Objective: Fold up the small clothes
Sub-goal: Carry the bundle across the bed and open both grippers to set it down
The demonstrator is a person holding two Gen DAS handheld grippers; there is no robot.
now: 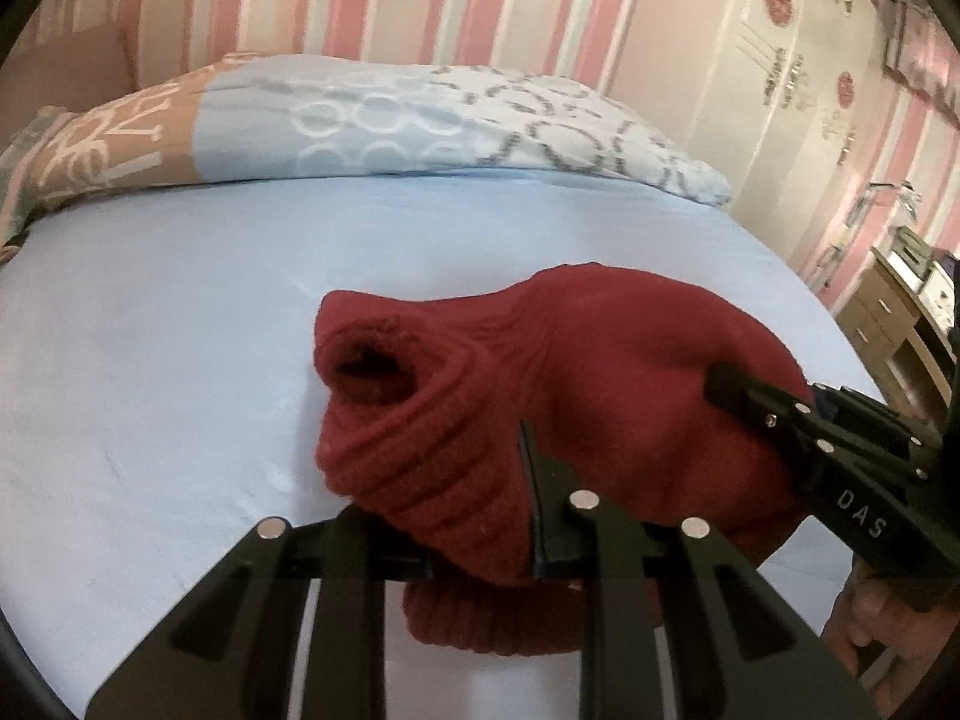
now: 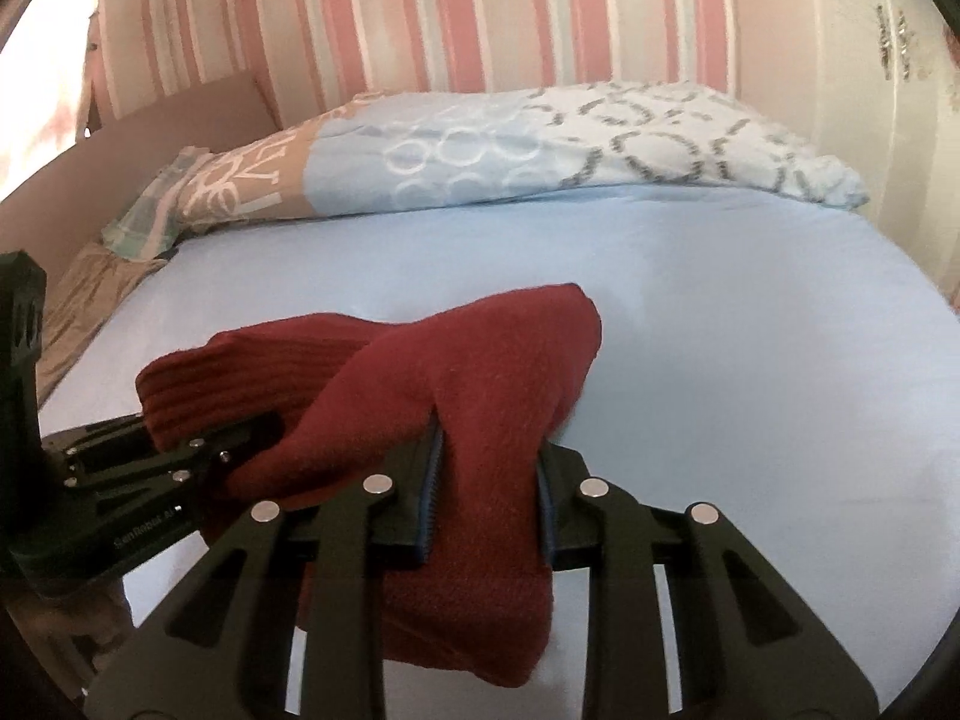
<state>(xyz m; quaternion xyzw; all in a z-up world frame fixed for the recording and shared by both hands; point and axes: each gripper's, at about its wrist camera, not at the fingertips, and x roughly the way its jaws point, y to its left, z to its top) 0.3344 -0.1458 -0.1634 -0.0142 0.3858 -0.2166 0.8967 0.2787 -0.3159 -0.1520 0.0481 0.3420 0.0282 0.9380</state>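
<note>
Both grippers pinch 1 red knitted sock (image 1: 600,372) above the blue bed sheet (image 1: 180,330): left gripper (image 1: 480,540) at the ribbed cuff, right gripper (image 2: 489,498) at the foot, holding it for folding.

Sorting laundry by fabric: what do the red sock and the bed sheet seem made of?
Red sock: a thick knit, probably wool or acrylic; ribbed cuff, fuzzy matte surface. Bed sheet: light blue smooth woven cloth, maybe cotton or a blend; flat, faint sheen, few creases. Both grippers clamp the sock.
</note>
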